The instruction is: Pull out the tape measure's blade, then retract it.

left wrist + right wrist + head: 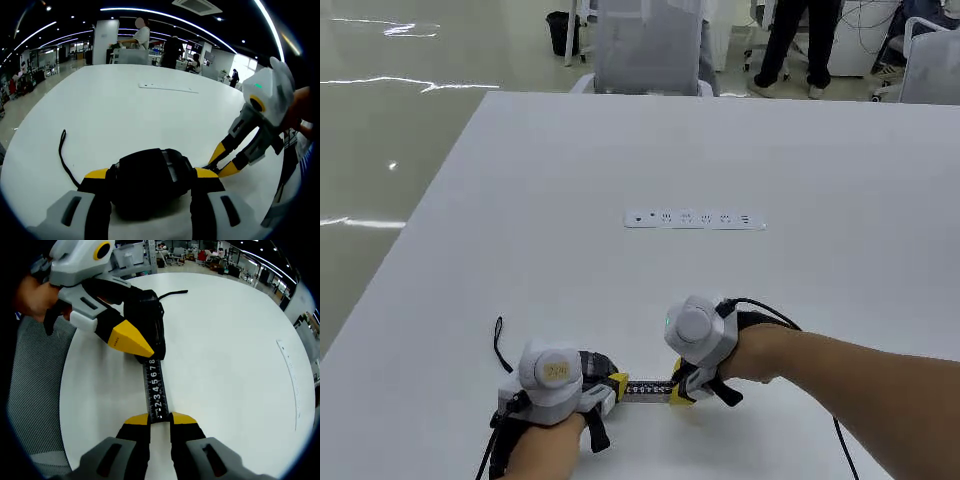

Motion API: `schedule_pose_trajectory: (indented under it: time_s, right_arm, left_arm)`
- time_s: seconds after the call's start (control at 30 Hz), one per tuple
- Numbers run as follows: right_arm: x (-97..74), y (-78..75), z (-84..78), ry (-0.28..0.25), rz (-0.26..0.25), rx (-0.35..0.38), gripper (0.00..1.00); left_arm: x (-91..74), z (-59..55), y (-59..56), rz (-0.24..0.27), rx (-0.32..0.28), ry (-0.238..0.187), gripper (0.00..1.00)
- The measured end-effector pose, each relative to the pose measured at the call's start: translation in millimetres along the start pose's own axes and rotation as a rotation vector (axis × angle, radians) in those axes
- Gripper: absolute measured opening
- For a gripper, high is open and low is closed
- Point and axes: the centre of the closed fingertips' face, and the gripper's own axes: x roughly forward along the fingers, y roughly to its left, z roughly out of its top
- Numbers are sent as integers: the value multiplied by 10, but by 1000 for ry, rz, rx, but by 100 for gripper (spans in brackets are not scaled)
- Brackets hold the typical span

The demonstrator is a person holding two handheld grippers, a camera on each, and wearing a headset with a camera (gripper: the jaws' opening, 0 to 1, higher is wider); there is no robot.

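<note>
While left gripper (pixel 150 176) clamps case (pixel 149 315) | right gripper (pixel 160 418) pinches blade (pixel 155 382) | tip hidden

Probably an open-plan office: white table (pixel 520 200), power strip (pixel 695 219), desk chair (pixel 645 45), ceiling strip-lights (pixel 165 19).

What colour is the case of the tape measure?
The case is black, seen best in the left gripper view.
</note>
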Motion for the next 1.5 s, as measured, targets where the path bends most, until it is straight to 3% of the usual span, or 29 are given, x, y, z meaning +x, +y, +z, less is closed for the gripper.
schedule_pose_trajectory:
  time_s: [1.5]
  right_arm:
    - [99,40,193,-13,14,-8,14]
  left_arm:
    - [3,3,-5,0,0,-4,61]
